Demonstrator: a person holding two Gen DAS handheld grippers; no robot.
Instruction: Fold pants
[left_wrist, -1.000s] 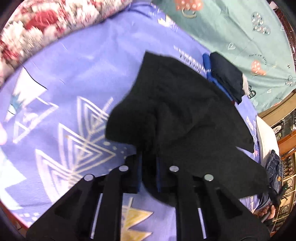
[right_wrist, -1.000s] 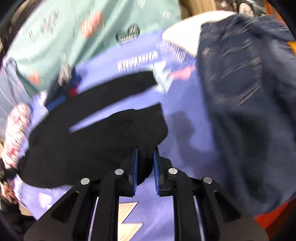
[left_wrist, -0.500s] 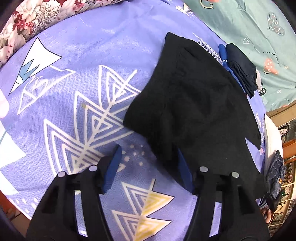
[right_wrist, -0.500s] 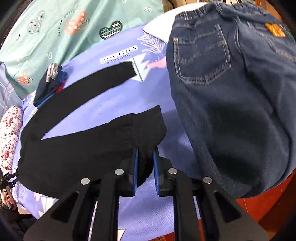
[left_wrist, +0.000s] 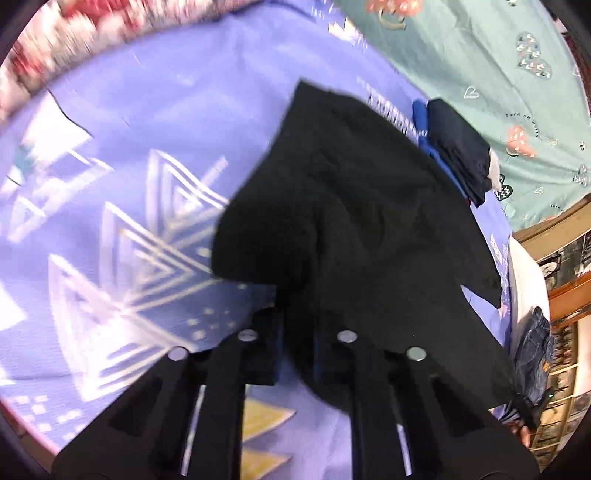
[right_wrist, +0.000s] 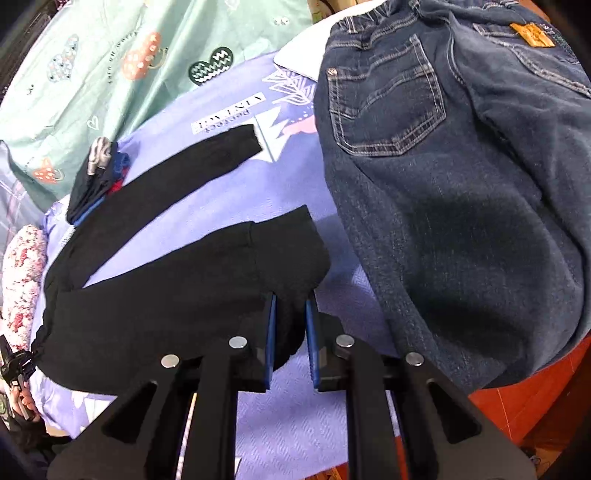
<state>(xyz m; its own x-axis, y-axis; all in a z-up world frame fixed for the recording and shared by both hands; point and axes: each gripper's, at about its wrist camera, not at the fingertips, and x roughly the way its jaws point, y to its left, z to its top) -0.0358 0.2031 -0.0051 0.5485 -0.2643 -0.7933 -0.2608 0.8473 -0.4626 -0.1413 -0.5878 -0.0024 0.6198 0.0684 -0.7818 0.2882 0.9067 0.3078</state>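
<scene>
Black pants (right_wrist: 155, 306) lie on the purple sheet (right_wrist: 229, 192), just left of the jeans (right_wrist: 461, 184). Right gripper (right_wrist: 290, 332) is clamped on the near leg's hem; left gripper (left_wrist: 297, 332) has just been closing, now pinching the waist end, likely to carry this leg over the far one.

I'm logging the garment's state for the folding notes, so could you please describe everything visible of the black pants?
The black pants are soft, matte dark cloth, spread on the purple patterned bedspread. Their two legs lie splayed in a V: the far one stretches flat, the near one ends in a cuff pinched in the right gripper. The waist end is bunched and lifted in the left gripper, whose jaws have just closed on it. A folded dark pile lies beside them; the jeans lie apart.
</scene>
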